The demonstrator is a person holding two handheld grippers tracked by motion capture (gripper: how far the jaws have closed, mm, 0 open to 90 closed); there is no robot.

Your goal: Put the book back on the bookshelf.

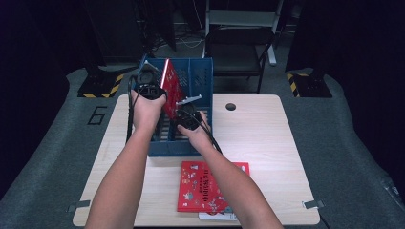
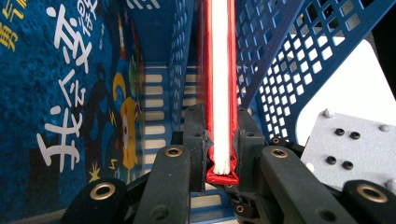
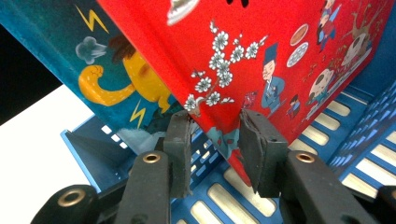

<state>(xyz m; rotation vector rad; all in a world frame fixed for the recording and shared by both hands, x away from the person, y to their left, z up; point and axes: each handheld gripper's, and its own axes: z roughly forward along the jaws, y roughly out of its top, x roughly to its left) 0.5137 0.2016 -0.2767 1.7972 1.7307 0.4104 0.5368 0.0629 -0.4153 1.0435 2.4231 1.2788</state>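
Clamping the red book (image 2: 220,93) by its edge, the left gripper (image 2: 220,140) is tilting it over the blue rack (image 1: 200,76); the right gripper (image 3: 215,140) is straddling its lower corner, jaws apart. Its long axis is leaning diagonally, so the corner risks snagging a divider.

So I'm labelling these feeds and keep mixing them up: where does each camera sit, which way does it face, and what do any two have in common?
High view: above the person's side, looking forward and down on the table; both forearms, left gripper and right gripper show.
Left gripper view: on the left gripper, looking along the red book into the blue rack; its jaws clamp the book's edge.
Right gripper view: on the right gripper, looking at the red book's cover; its jaws straddle the lower corner.
All three share the red book and blue rack.
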